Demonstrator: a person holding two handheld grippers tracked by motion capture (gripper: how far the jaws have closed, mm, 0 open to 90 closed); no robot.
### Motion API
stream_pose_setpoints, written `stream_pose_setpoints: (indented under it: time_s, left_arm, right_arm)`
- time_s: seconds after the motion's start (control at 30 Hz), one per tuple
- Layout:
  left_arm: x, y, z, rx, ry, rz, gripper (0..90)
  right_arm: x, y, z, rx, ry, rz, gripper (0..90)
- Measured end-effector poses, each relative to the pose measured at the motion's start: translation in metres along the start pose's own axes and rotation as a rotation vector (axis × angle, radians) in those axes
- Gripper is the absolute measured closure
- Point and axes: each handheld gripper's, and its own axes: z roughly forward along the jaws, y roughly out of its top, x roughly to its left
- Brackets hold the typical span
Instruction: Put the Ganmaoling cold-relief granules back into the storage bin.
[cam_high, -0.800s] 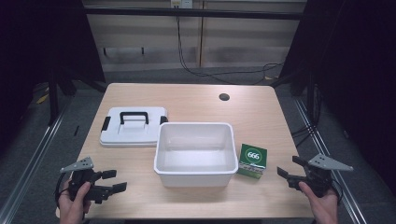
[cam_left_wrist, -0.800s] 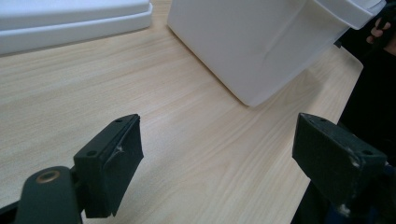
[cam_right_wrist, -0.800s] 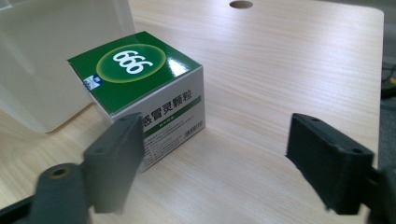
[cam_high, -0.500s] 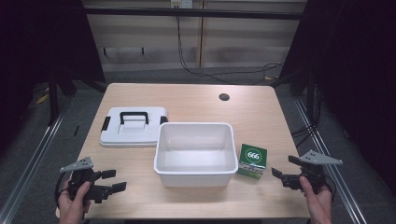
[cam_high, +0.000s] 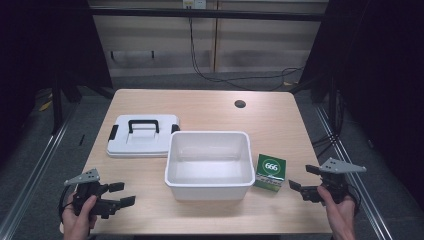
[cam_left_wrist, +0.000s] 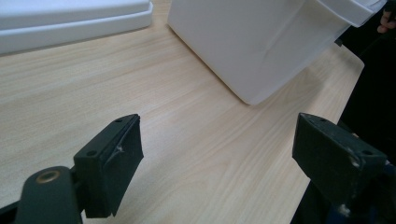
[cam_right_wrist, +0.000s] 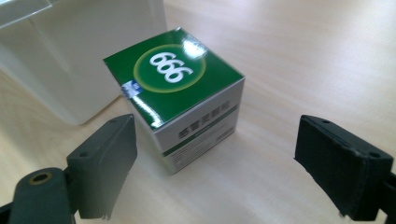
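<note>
A green and white box marked 666 (cam_high: 270, 172) (cam_right_wrist: 180, 95) stands on the table just right of the empty white tub (cam_high: 209, 158) (cam_right_wrist: 70, 60). My right gripper (cam_high: 305, 180) (cam_right_wrist: 217, 168) is open a short way to the box's right, its jaws wide and pointing at the box with nothing between them. My left gripper (cam_high: 122, 195) (cam_left_wrist: 219, 163) is open near the table's front left corner, jaws spread over bare wood, aimed toward the tub's (cam_left_wrist: 261, 42) near corner. A white lid with a black handle (cam_high: 143, 134) (cam_left_wrist: 70, 18) lies flat left of the tub.
The wooden table (cam_high: 210, 110) has a round dark cable hole (cam_high: 240, 104) at the back right. Dark floor and metal rails (cam_high: 40, 150) flank both sides. Bare wood lies in front of the tub and at the back.
My right gripper has moved left, closer to the green box. The left gripper has hardly moved.
</note>
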Motion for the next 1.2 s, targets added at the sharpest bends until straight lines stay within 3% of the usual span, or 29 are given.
stream_pose_setpoints:
  time_s: [0.1,0.2,0.3,0.43,0.63,0.67,0.73,0.77,1.07,1.2]
  left_arm:
    - [0.000,0.000,0.000,-0.001,0.000,0.001,16.1]
    - [-0.001,0.000,0.001,-0.001,0.003,-0.003,16.1]
    - [0.000,-0.001,0.000,-0.001,0.000,-0.005,16.1]
    - [0.000,-0.001,0.000,-0.001,0.001,-0.005,16.1]
    - [0.000,-0.001,0.001,0.000,0.003,-0.007,16.1]
    - [0.000,-0.001,0.001,0.000,0.005,-0.007,16.1]
    - [0.000,-0.001,0.001,0.001,0.001,-0.009,16.1]
    - [0.000,-0.001,0.001,0.000,0.000,-0.009,16.1]
    - [0.000,-0.001,0.001,0.005,0.000,-0.006,16.1]
    - [0.000,-0.001,0.001,-0.001,-0.002,-0.011,16.1]
  right_arm:
    - [0.004,0.010,0.003,0.033,0.033,-0.049,10.5]
    - [0.007,0.018,0.003,0.024,0.018,-0.078,10.5]
    - [0.006,0.023,0.002,0.017,0.043,-0.136,10.6]
    - [0.007,0.030,0.003,0.006,0.058,-0.138,10.5]
    - [0.010,0.040,0.008,0.077,0.008,-0.145,11.2]
    - [0.009,0.042,0.008,0.091,0.046,-0.143,15.5]
    - [0.006,0.047,0.010,0.133,0.130,-0.105,14.5]
    - [0.005,0.049,0.011,0.137,0.134,-0.101,13.4]
    - [0.010,0.065,0.017,0.155,0.130,-0.159,13.7]
    - [0.013,0.071,0.023,0.204,0.147,-0.216,15.6]
